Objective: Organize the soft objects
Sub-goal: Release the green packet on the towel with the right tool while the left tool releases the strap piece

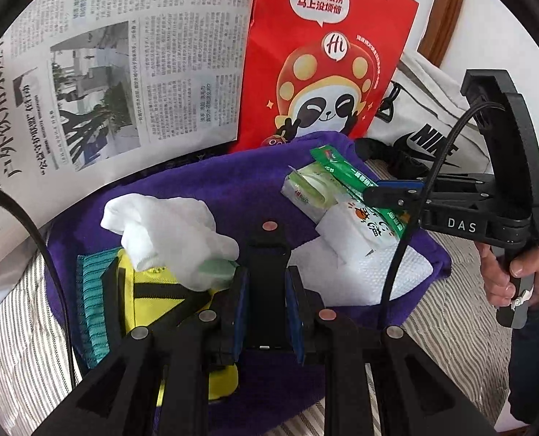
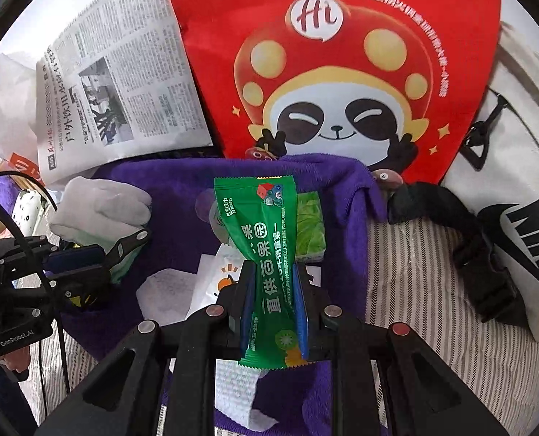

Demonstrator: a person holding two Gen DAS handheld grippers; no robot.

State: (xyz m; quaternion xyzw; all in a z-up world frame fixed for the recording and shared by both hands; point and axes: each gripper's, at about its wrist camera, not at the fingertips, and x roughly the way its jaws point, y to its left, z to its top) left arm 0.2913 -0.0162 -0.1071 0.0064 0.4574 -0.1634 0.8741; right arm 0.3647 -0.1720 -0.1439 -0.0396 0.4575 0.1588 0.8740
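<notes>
1. The right gripper (image 2: 274, 290) pinches a green wet-wipe sachet (image 2: 269, 254) at its middle, held over the purple towel (image 2: 182, 196).
2. It is best lowered flat beside the tissue packs (image 1: 305, 192).
3. The left gripper (image 1: 267, 290), pressed together and empty, should stay clear of the white glove (image 1: 167, 229).

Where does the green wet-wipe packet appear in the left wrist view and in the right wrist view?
Left wrist view: the green wet-wipe packet is right of centre, pinched in the right gripper, above the purple towel.
Right wrist view: the packet is at centre, between this gripper's pads.
Shared landmark: the red panda bag stands behind the towel in both views.
</notes>
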